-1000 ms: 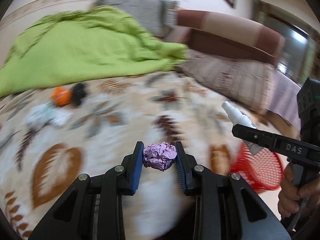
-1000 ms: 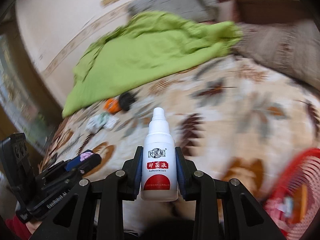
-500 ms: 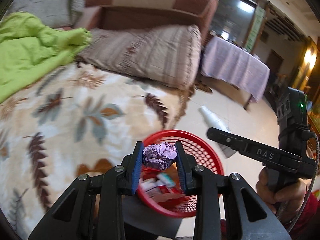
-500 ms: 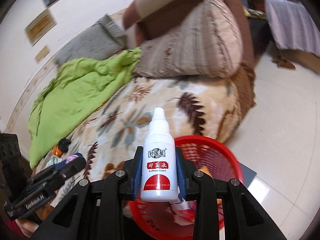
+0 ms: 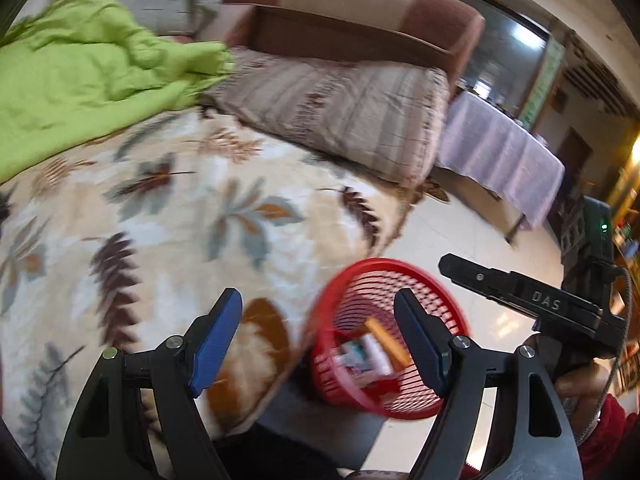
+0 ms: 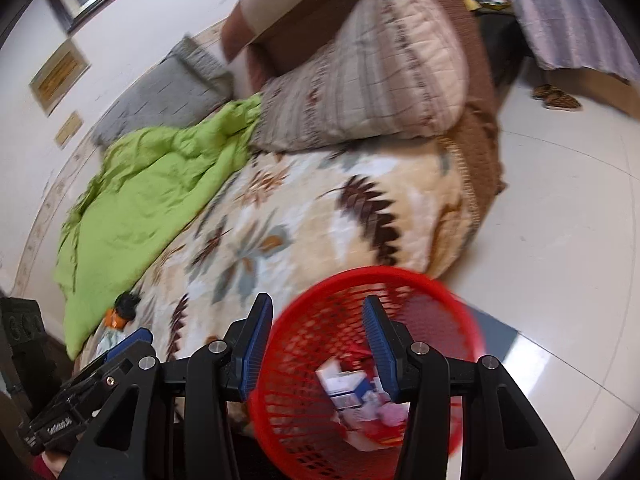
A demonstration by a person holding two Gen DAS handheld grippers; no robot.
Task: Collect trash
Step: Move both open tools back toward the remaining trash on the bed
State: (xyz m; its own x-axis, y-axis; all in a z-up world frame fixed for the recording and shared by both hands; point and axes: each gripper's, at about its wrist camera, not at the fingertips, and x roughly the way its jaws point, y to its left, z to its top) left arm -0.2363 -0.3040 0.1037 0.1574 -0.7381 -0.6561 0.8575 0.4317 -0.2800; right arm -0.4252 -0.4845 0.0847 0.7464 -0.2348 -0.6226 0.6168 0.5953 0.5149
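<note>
Beside the leaf-patterned bed, both released hand-held grippers hover over a red basket on tiled floor.

My left claw hangs over the bed's edge, the basket on the floor below and right of it. My right claw is above the basket, scraps lying in it. Ahead sits a cushion; a quilt lies far left.

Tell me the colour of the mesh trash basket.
Red; the basket shows best in the right wrist view.
</note>
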